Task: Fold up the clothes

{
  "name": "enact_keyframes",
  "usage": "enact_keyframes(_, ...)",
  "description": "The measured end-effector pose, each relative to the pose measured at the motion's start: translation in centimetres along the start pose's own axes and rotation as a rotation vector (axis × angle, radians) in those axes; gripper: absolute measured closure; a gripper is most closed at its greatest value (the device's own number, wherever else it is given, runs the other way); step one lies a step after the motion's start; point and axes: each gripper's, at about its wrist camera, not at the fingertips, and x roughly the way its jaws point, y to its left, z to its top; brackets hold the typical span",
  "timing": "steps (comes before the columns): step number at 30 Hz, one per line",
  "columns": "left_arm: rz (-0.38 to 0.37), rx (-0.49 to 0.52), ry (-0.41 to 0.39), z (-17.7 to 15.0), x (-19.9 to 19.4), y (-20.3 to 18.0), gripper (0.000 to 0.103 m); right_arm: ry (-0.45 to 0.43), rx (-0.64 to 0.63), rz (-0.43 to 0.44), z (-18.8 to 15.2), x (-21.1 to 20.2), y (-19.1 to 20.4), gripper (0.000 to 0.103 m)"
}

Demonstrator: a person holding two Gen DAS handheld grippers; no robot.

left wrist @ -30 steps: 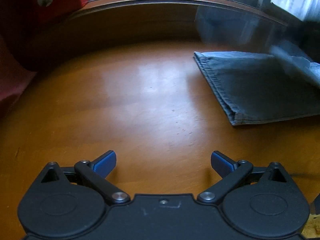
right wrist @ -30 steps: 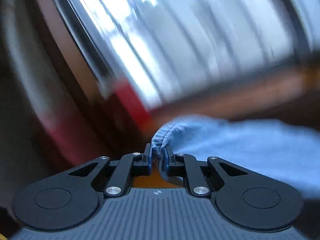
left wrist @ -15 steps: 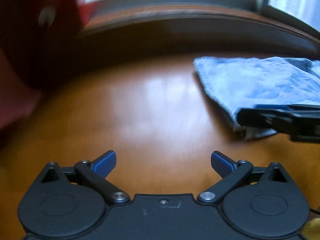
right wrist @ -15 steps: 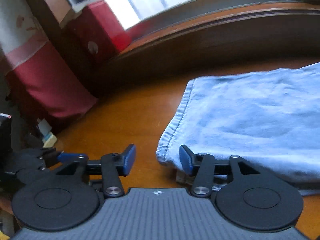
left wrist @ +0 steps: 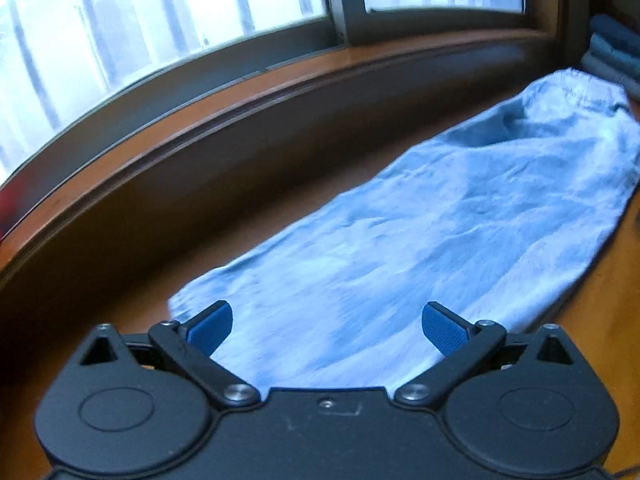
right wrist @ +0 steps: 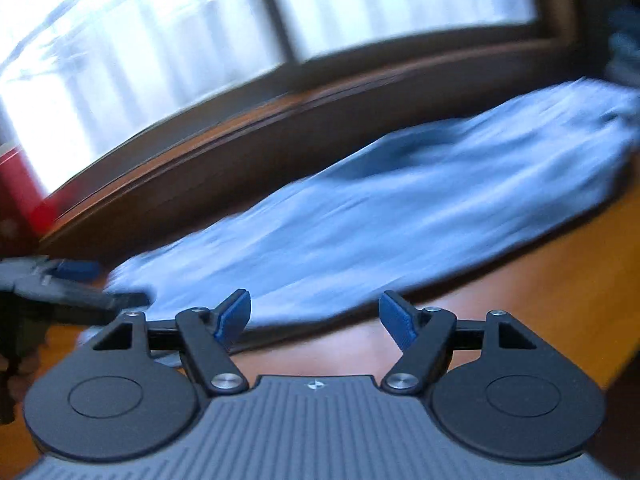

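Note:
A light blue garment (left wrist: pixel 440 232) lies stretched out flat on the wooden table, running from near my grippers to the far right, its gathered waistband (left wrist: pixel 576 84) at the far end. My left gripper (left wrist: pixel 326 326) is open and empty, just above the near end of the cloth. In the right wrist view the same garment (right wrist: pixel 380 216) is blurred by motion. My right gripper (right wrist: pixel 316 314) is open and empty at the cloth's near edge. The left gripper (right wrist: pixel 76 280) shows at the left of that view.
The orange-brown table (right wrist: pixel 520 280) runs along a dark wooden window sill (left wrist: pixel 240 104) below bright windows. A stack of folded blue clothes (left wrist: pixel 616 52) sits at the far right. A red object (right wrist: pixel 16 196) stands at the far left.
My right gripper let go of the garment's edge and opened wide. The garment now lies spread flat. Both grippers swung right to face along the cloth.

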Motion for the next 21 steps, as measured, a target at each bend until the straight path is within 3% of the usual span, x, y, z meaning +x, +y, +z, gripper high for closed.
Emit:
enact_keyframes(5,0.106,-0.016,0.059,0.7,2.3,-1.5,0.002,-0.074,-0.121,-0.199,6.0,3.3,-9.4,0.028)
enact_keyframes(9,0.143,-0.11,0.119,1.1,3.3,-1.3,0.0,-0.013,-0.199,-0.302,11.3,9.5,-16.4,0.028)
enact_keyframes(12,0.174,-0.156,0.138,1.0,3.3,-1.4,0.0,0.012,-0.23,-0.333,13.8,13.1,-20.7,0.028)
enact_keyframes(17,0.189,-0.298,0.173,0.2,2.9,-0.6,0.0,0.096,-0.211,-0.298,13.6,15.9,-23.9,0.028)
enact_keyframes(21,0.265,-0.244,0.185,-0.6,1.8,-0.9,0.0,0.101,-0.16,-0.261,12.7,14.5,-23.4,0.026)
